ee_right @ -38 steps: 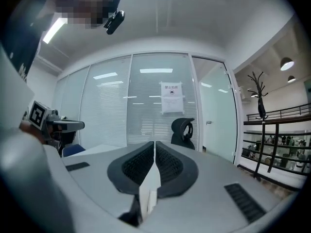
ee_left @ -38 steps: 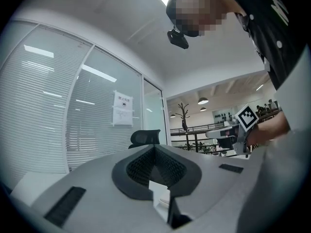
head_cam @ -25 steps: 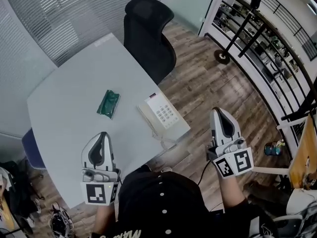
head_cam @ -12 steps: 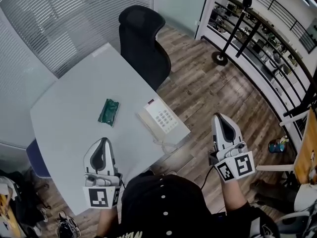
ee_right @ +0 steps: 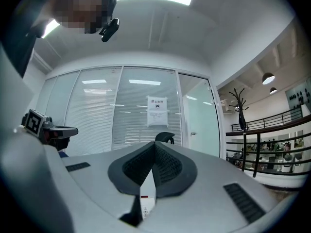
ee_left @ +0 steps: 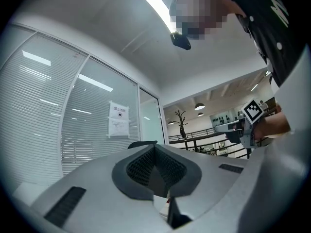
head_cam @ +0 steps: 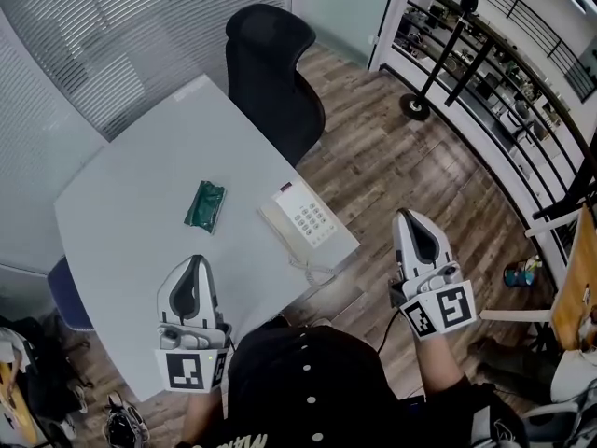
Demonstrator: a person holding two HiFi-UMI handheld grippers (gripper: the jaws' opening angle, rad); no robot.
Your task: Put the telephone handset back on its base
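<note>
The grey counter (head_cam: pixel 140 185) spreads ahead of the left tongs (head_cam: pixel 195 264), which hover over its near part. The right tongs (head_cam: pixel 408 217) hang off its edge, above the wooden floor. A black chair (head_cam: pixel 275 73) stands beyond the counter's far side, well ahead of both.

Both tongs are closed, pads pressed together with nothing held. Each gripper view shows only a sliver of white phone through the slit beneath the pads.

The phone (head_cam: pixel 306 217) sits by the counter's right edge, ahead and between the tongs: forward-right of the left pair, forward-left of the right pair. Its long axis runs slantwise, from far-left to near-right. A pale bar along the side facing the left tongs looks like the handset (head_cam: pixel 274 226), parallel to that axis. Whether it is seated in its cradle or lying just beside it is too small to tell.

The right tongs seem slightly nearer the phone as a whole, while the handset side faces the left pair, so either could reach it after opening.

A green packet (head_cam: pixel 205 203) lies straight ahead of the left tongs, apart from the phone. The coiled cord (head_cam: pixel 313 269) trails from the phone toward the near edge, between the tongs.
</note>
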